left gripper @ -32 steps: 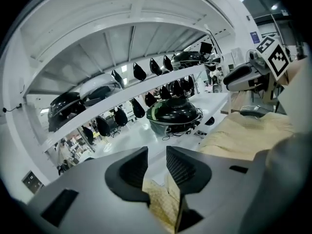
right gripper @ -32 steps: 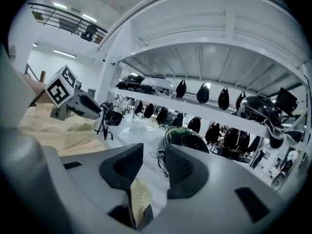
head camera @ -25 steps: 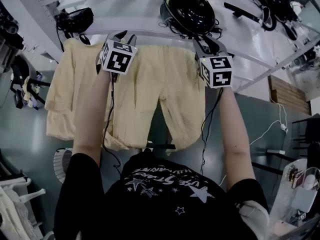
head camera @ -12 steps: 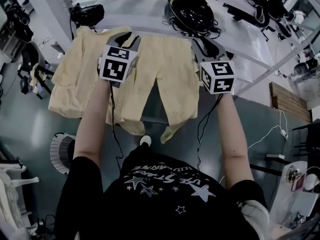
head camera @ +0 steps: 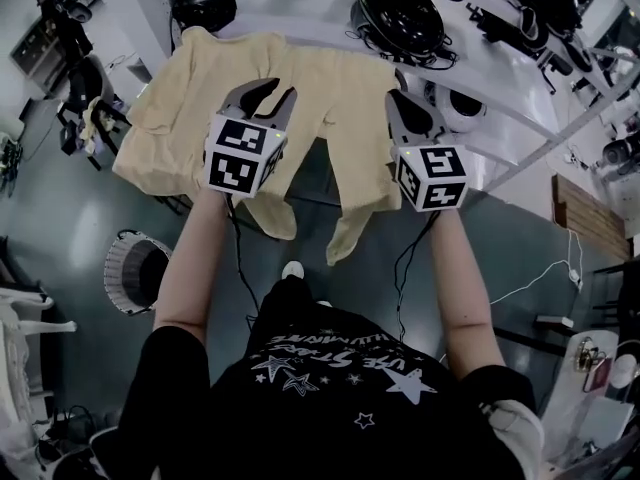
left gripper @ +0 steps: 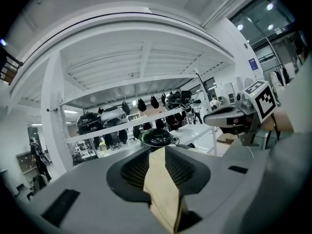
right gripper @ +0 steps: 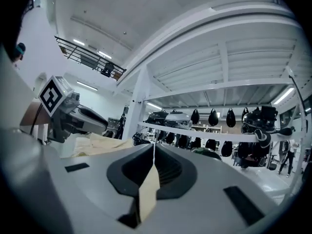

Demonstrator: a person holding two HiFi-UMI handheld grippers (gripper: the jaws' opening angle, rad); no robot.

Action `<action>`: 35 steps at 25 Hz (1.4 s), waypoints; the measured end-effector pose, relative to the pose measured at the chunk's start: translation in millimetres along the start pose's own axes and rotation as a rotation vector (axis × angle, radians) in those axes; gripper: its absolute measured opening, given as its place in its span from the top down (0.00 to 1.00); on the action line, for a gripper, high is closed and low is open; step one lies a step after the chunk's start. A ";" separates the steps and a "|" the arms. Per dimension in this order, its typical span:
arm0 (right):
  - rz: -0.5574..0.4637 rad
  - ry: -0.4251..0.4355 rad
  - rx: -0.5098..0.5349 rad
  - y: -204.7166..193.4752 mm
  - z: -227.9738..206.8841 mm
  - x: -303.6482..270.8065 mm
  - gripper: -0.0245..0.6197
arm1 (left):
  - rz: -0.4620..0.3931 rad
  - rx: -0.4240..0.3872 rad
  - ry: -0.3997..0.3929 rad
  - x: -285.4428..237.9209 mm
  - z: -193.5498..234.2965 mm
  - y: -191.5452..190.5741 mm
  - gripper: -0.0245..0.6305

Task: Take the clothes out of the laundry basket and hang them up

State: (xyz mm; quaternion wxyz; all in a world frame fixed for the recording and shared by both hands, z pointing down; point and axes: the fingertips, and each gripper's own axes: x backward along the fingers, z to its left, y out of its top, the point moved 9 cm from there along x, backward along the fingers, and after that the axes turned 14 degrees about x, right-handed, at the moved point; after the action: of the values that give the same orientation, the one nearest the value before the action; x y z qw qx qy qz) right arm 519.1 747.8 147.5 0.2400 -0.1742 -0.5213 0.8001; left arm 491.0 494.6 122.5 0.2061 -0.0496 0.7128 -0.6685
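While the left tool (left gripper: 157, 151) pinches one fold of the pale yellow garment (head camera: 335, 93), the right tool (right gripper: 153, 147) is pressed together on another; the garment hangs spread between them, on the person's side of the black helmet (head camera: 403, 16), legs trailing away from it.

Place: we took it for a workshop hall.
Ahead of the right gripper (right gripper: 154, 150): we saw white racks (right gripper: 203, 134) holding black helmets (right gripper: 156, 117).
Above-left of it: a railed gallery (right gripper: 85, 55).
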 end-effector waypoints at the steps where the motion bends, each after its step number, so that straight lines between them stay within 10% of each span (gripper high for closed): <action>1: 0.001 0.004 -0.009 -1.6 6.0 4.9 0.94 | 0.000 0.014 0.002 6.1 -2.8 -5.8 0.79; 15: 0.083 0.037 -0.140 -51.3 62.7 43.1 0.95 | 0.041 0.137 -0.009 53.1 -27.0 -88.9 0.89; 35: 0.150 0.013 -0.182 -12.1 176.6 150.9 0.95 | 0.134 0.218 -0.117 218.7 -50.7 -169.4 0.92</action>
State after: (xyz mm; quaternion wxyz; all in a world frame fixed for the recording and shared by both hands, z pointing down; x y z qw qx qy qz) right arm 303.8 704.7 224.2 0.1662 -0.2389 -0.5759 0.7640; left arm 239.0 449.0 238.6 0.2956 -0.0181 0.6245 -0.7227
